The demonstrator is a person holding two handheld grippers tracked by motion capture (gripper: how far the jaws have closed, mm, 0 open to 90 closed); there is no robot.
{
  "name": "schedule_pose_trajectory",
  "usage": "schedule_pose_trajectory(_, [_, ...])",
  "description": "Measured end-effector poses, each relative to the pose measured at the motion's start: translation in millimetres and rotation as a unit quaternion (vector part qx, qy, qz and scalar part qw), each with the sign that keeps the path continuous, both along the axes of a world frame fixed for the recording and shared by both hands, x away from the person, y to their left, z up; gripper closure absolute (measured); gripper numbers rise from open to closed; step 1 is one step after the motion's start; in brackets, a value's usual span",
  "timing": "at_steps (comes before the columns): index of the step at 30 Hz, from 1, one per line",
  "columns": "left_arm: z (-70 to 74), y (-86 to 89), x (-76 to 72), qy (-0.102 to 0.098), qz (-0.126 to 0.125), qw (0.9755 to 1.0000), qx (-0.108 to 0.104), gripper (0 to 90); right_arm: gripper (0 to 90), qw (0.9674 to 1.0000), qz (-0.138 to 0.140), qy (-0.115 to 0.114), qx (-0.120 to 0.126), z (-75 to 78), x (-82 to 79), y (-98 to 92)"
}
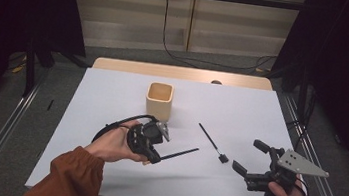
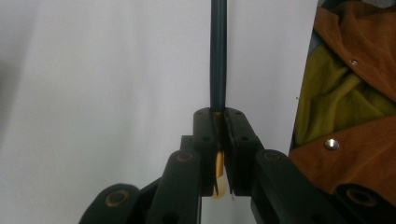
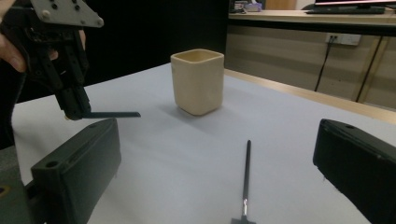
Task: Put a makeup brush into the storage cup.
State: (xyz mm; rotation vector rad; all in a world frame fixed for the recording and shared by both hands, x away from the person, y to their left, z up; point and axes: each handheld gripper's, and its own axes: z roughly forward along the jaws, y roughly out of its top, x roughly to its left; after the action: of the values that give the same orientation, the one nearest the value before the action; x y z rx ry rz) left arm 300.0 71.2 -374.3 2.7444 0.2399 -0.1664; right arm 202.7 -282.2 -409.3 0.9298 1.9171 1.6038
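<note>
Looking down from the high view, the left hand-held gripper point(image 1: 155, 157) is clamped on a thin dark stick point(image 1: 179, 153) that juts out level above the white tabletop point(image 1: 113, 90), just in front of a cream square cup point(image 1: 159, 101). A second dark stick with a small flat head point(image 1: 212, 143) lies on the tabletop between the two hands. The right hand-held gripper point(image 1: 249, 158) hangs near the right edge, jaws wide apart and empty.

From the left gripper view, the jaws press shut on the stick point(image 2: 218, 56), which runs straight away from them.

From the right gripper view, the spread jaws frame the lying stick point(image 3: 246, 179), with the cup point(image 3: 197, 81) beyond and the left hand-held gripper point(image 3: 74, 112) gripping its stick point(image 3: 114, 114).
</note>
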Motion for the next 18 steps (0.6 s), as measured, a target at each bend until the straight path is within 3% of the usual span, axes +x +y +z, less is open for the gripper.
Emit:
schedule_pose_trajectory(6, [1.0, 1.3, -3.6, 0.004, 0.005, 1.0, -0.002, 84.3, 0.5, 0.9996, 0.023, -0.004, -0.013, 11.7, 12.2, 6.3])
schedule_pose_trajectory(9, [2.4, 2.8, -2.9, 0.001, -0.005, 1.0, 0.004, 84.3, 0.5, 0.9993, 0.036, 0.006, -0.013, 14.7, 18.0, 10.1])
schedule_pose_trajectory(13, [1.4, 2.7, -4.4, 0.004, 0.001, 1.0, 0.001, 84.3, 0.7, 0.9982, 0.053, 0.014, -0.026, 17.0, 24.8, 15.5])
schedule_pose_trajectory(18, [1.8, 2.1, -2.9, -0.001, -0.012, 0.9999, 0.004, 84.3, 0.5, 0.9951, 0.083, 0.035, -0.04, 22.4, 33.8, 21.3])
